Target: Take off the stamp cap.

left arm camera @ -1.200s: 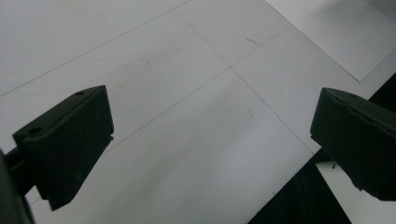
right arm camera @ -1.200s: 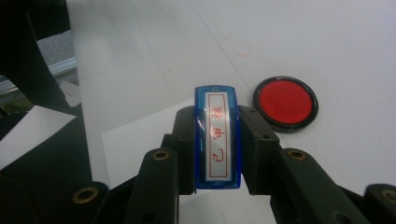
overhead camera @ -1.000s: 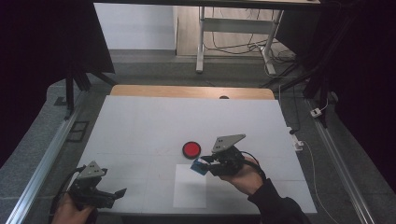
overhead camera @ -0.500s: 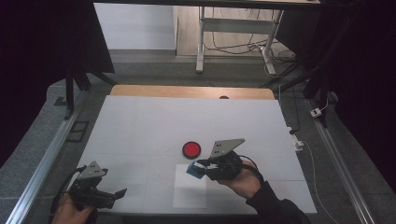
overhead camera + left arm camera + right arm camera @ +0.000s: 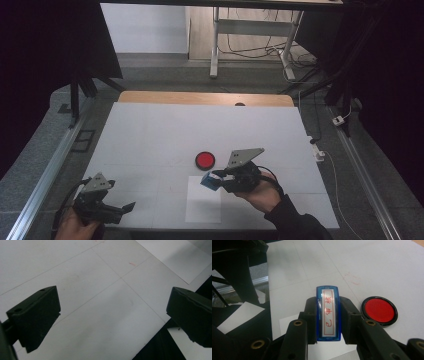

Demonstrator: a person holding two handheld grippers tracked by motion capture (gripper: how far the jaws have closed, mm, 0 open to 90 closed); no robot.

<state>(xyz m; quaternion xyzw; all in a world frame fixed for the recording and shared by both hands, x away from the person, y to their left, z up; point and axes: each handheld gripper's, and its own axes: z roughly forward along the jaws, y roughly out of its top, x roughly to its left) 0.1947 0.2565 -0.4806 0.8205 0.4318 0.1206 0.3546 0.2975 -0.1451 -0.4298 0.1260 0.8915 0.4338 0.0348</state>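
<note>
A white table (image 5: 150,130) has a wooden strip (image 5: 205,98) along its far edge. Beyond it, 1 metal frame leg (image 5: 214,42) stands beside loose cables (image 5: 250,50) on the floor.

The high view is dim and dark at its sides, with the white table (image 5: 165,135) evenly lit. Both gripper views look slightly soft, perhaps from motion, with faint shadows.

Blue stamp (image 5: 328,313), red-lettered label up, clamped above the white sheet (image 5: 203,206); red ink pad (image 5: 205,160) at its eleven o'clock.
</note>
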